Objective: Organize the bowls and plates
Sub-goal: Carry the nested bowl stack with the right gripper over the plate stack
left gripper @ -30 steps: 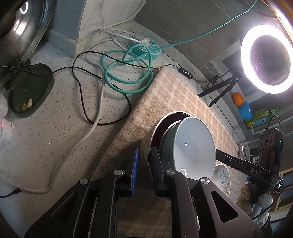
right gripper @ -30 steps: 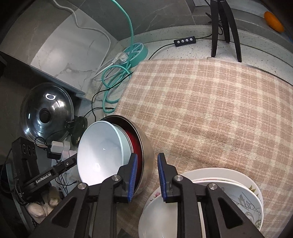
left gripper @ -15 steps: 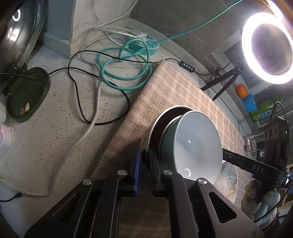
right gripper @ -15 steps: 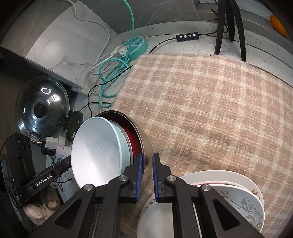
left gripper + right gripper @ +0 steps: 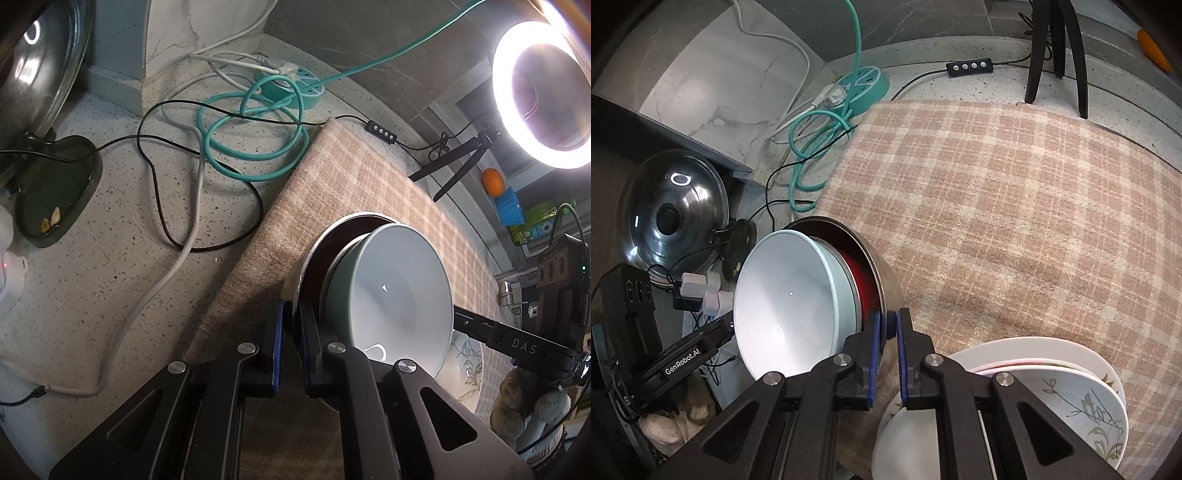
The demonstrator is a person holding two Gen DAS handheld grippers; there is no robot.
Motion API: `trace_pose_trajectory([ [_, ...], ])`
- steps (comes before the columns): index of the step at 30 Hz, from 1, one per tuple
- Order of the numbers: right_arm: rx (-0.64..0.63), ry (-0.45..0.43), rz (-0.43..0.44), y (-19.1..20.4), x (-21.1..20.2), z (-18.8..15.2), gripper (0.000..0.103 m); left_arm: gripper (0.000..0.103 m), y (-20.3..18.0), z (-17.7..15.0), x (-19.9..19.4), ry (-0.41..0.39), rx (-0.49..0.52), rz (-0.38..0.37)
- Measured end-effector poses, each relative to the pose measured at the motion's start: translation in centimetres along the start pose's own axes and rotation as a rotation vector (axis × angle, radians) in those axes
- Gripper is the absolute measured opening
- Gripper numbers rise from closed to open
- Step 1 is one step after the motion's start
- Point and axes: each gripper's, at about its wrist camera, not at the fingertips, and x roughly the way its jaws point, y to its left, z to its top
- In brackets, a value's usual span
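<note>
Bowls (image 5: pixel 786 306) nest inside the metal bowl (image 5: pixel 882 280) on the cloth (image 5: pixel 1015 206), plates (image 5: pixel 1052 373) just beside.

The left gripper (image 5: pixel 290 343) is clamping the near rim of a metal bowl (image 5: pixel 295 284), its blue pads pressing either side of the wall. A red bowl (image 5: pixel 314 258) is nesting inside it, and a pale green bowl (image 5: pixel 391 295) is sitting tilted on top. The stack is resting on a checked cloth (image 5: pixel 354 177) that is covering part of the speckled tabletop (image 5: pixel 110 258). A teal cable (image 5: pixel 255 140) is lying coiled beyond the cloth beside a teal power strip (image 5: pixel 295 79). A ring light (image 5: pixel 543 103) is glowing at upper right. The right gripper (image 5: pixel 517 343) is reaching in from the right.
</note>
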Motion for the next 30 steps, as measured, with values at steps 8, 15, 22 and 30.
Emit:
trace_pose_trajectory([
  [8,0.008,-0.001,-0.001,0.0,-0.8,-0.3,0.008,0.007,-0.4,-0.1,-0.5,-0.007,0.008,-0.002],
  [15,0.011,-0.012,0.000,0.3,-1.6,-0.5,0.008,0.007,-0.8,0.0,-1.2,-0.024,0.014,-0.009],
  [22,0.015,-0.016,0.007,0.5,-2.6,-1.1,0.008,0.007,-1.6,-0.1,-2.5,-0.039,0.037,-0.011],
  [30,0.019,-0.038,0.015,0.7,-4.6,-1.6,0.008,0.007,-2.6,-0.2,-3.7,-0.060,0.051,-0.024],
])
